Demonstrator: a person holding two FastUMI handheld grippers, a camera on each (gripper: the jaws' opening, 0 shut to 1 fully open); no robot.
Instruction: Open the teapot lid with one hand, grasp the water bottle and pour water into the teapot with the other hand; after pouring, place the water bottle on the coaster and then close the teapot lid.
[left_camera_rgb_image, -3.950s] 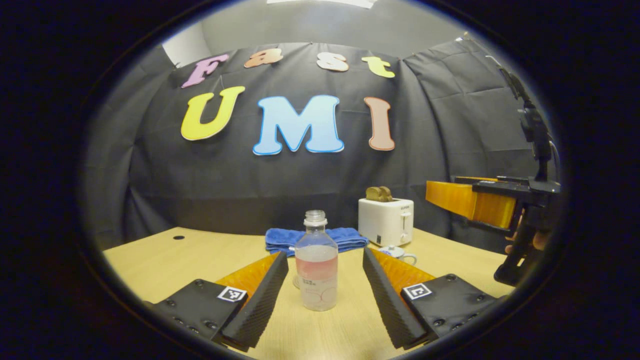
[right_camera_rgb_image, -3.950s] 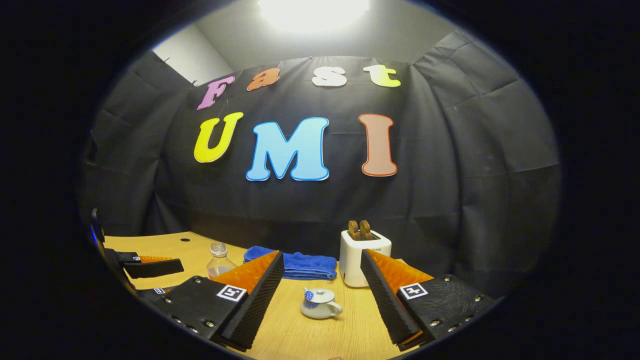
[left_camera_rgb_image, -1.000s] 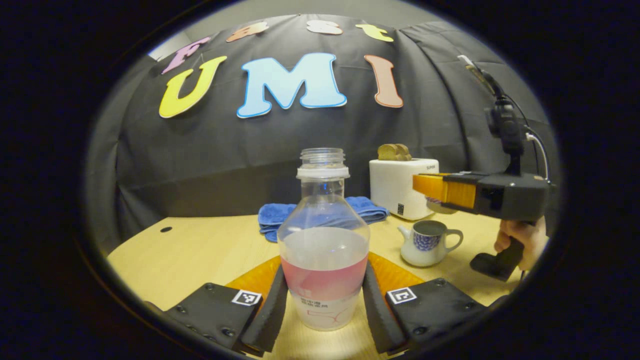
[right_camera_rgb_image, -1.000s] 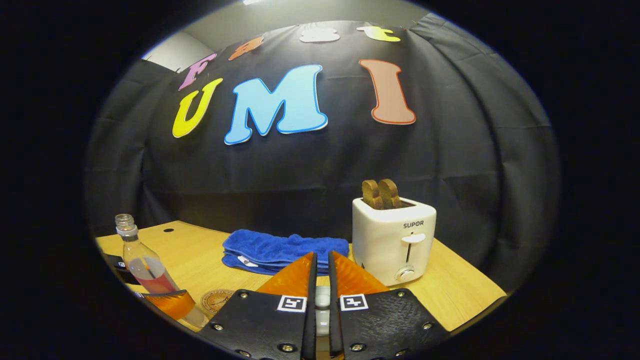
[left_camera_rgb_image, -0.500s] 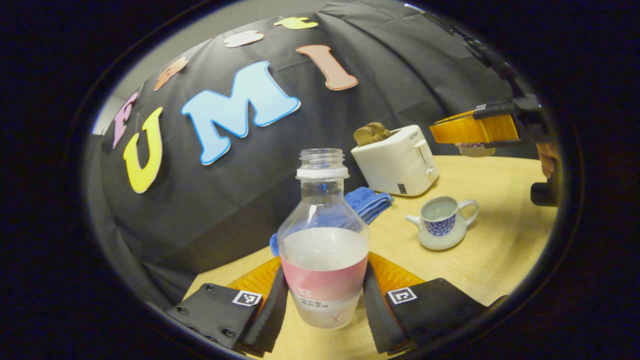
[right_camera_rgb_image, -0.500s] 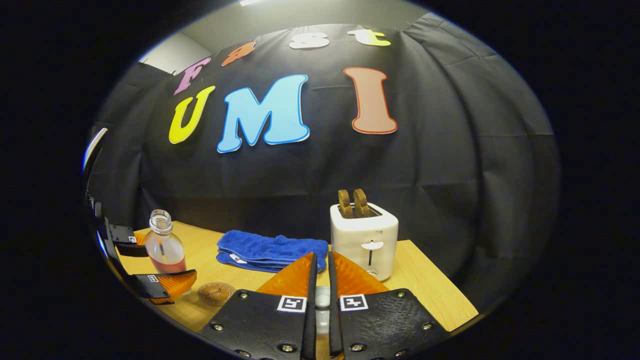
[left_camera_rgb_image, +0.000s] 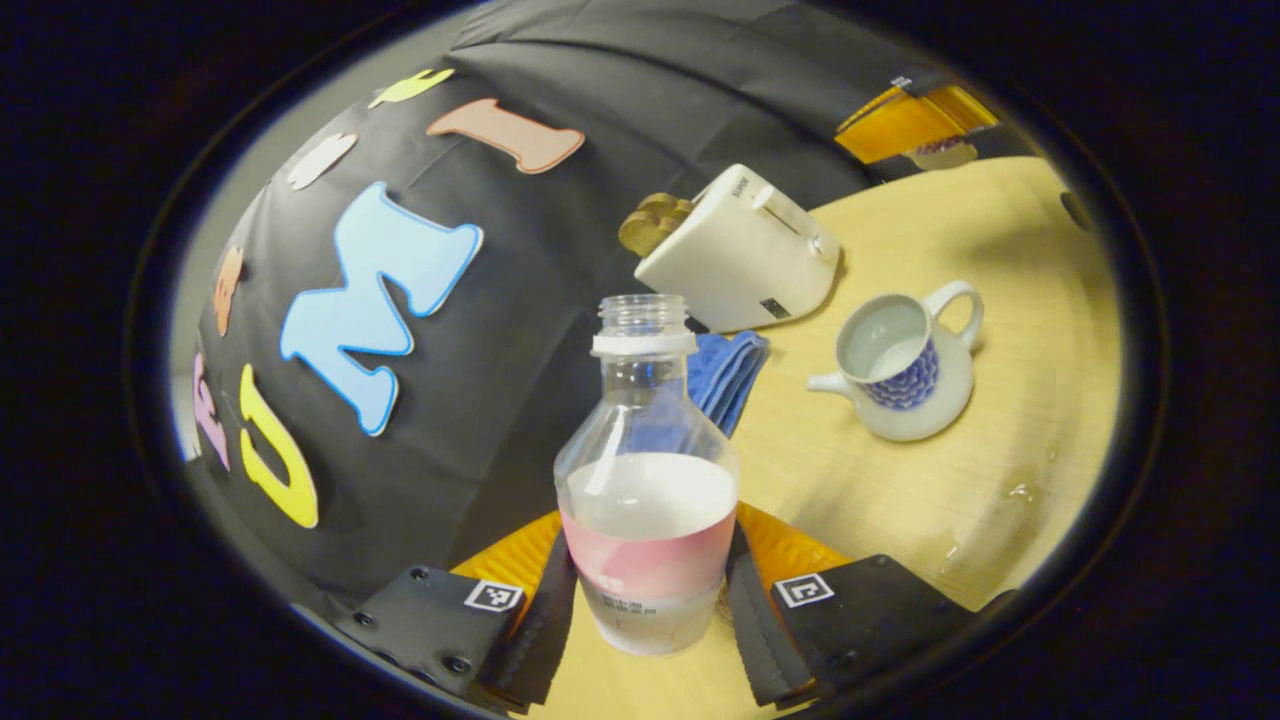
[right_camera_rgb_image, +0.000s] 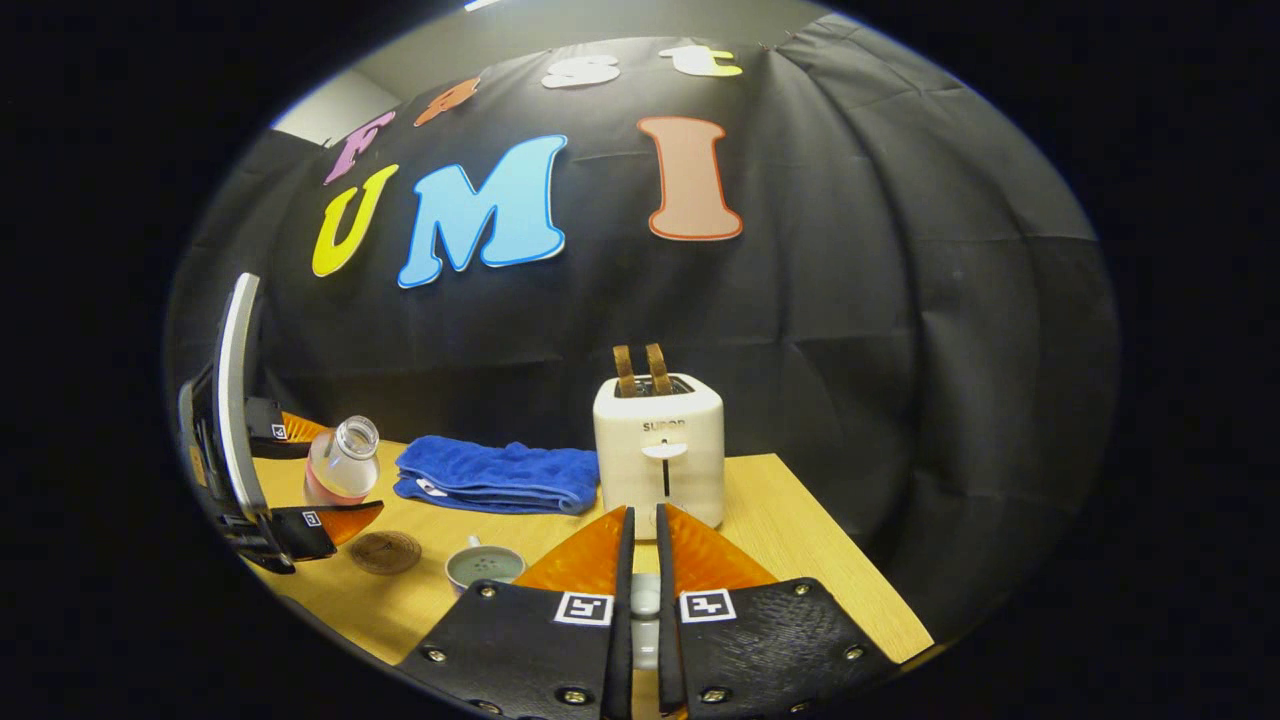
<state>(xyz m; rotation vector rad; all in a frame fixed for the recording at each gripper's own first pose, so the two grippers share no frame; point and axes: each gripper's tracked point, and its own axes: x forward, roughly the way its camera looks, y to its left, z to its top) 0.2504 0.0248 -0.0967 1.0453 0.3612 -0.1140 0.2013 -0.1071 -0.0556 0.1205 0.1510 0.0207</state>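
Our left gripper (left_camera_rgb_image: 648, 600) clamps a clear, pink-labelled plastic water bottle (left_camera_rgb_image: 647, 480), tilted over the open blue-patterned white ceramic teapot (left_camera_rgb_image: 900, 365); our right gripper (right_camera_rgb_image: 641, 560) pinches its small white lid (right_camera_rgb_image: 643, 600).

Brand word "SUPOR" printed on the front of the white toaster (right_camera_rgb_image: 658, 448), partly blurred in the right gripper view. Small dark print on the water bottle (left_camera_rgb_image: 646, 487) label, too fine to read. Square coded markers atop both grippers, without legible characters.

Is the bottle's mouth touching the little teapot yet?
Apart. In the left gripper view the water bottle, held between the left gripper's jaws, has its mouth well clear of the open teapot, with bare table and blue towel between them.
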